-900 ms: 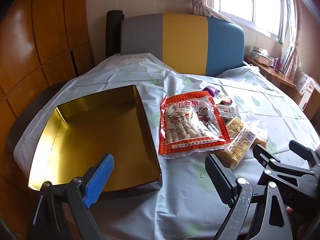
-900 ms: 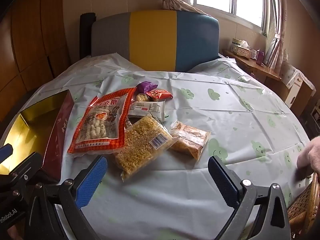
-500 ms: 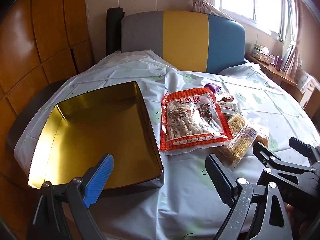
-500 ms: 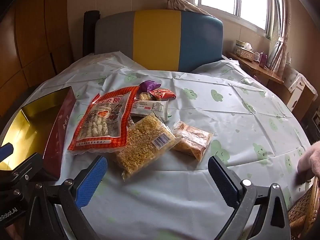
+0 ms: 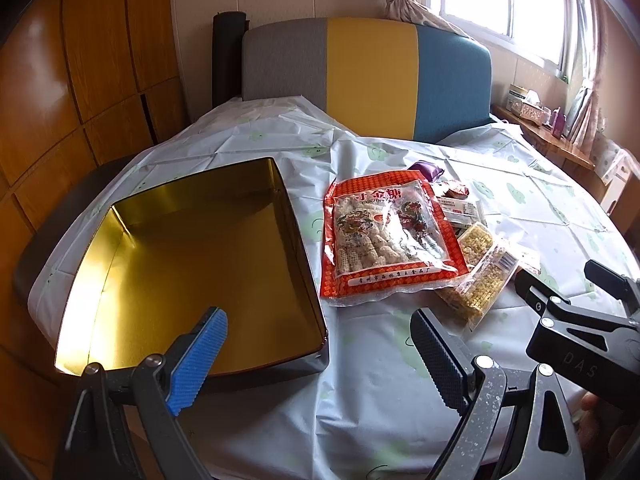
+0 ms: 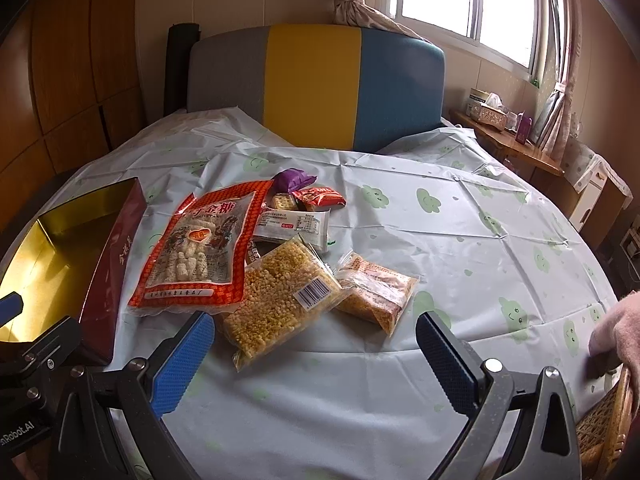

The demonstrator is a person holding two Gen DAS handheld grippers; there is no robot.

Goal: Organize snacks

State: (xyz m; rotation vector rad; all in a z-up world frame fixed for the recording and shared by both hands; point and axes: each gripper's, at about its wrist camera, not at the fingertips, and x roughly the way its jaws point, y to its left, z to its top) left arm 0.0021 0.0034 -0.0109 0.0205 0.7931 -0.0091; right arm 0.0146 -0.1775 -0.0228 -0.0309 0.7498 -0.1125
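Both sets of fingers stand fully spread with nothing between them. The left gripper (image 5: 318, 354) hangs over the near right corner of the gold-lined tin (image 5: 192, 276), which is empty and sits toward the left edge of the tabletop (image 6: 460, 240). The right gripper (image 6: 314, 354) hangs just short of the snack pile near the middle of the tabletop, its gap facing the clear pack of yellow puffed-grain bars (image 6: 280, 296).

Step in hand: approach, before the first pick. No snack has yet been placed in the tin.

Snack positions:
- The large red bag (image 6: 204, 248) lies beside the tin's right wall and overlaps the grain bar pack.
- A smaller clear packet (image 6: 376, 292) lies to the right of the grain bar pack, touching it.
- A white wrapper (image 6: 296, 226), a small red packet (image 6: 318, 198) and a purple packet (image 6: 294, 180) lie behind, toward the far edge.

Next move, as judged: advance the right gripper so one finger passes each side of the grain bar pack, close on it, then carry it left into the tin. The film is slippery and thin; a shallow grip may slide off.

Change against the earlier frames: the pile sits lower and larger in both views, so both grippers have advanced toward it. The snacks and tin have not shifted, and the fingers remain spread.
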